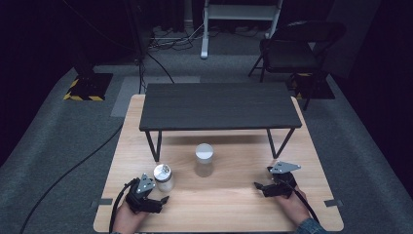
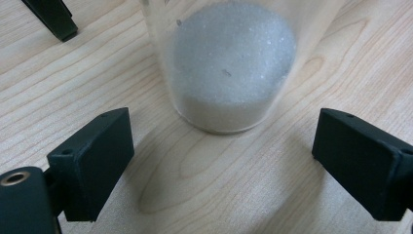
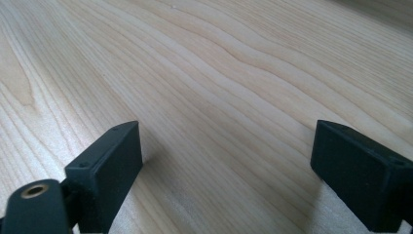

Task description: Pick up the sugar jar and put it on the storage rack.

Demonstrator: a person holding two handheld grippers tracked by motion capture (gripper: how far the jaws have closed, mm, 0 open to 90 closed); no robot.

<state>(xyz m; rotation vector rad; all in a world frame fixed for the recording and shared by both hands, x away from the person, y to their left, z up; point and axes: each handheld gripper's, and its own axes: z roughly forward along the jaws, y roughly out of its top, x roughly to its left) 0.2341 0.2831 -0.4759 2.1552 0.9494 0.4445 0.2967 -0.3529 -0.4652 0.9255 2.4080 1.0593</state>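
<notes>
Near the counter's [image 1: 219, 195] front left corner, the left gripper [image 1: 163, 199] is facing a small jar [image 1: 163, 177], its fingers [image 2: 92, 163] standing open just short of it; its own view is revealing white grains inside. Toward the front right corner, the right gripper [image 1: 260, 185] is holding open fingers [image 3: 107, 170] over bare wood.

Your light wooden table [image 1: 224, 209] carries a dark slatted riser [image 1: 219, 105] on black angled legs across its far half. One foot of that riser [image 2: 51, 17] shows in the left gripper view. A white-lidded jar [image 1: 204, 160] stands upright just in front of the riser, mid-table. Beyond, on the grey carpet [image 1: 48, 131], note a black folding chair [image 1: 292, 48], a white stand frame [image 1: 241, 12], a yellow-and-black striped base [image 1: 87, 87] and a black floor cable [image 1: 68, 170].
</notes>
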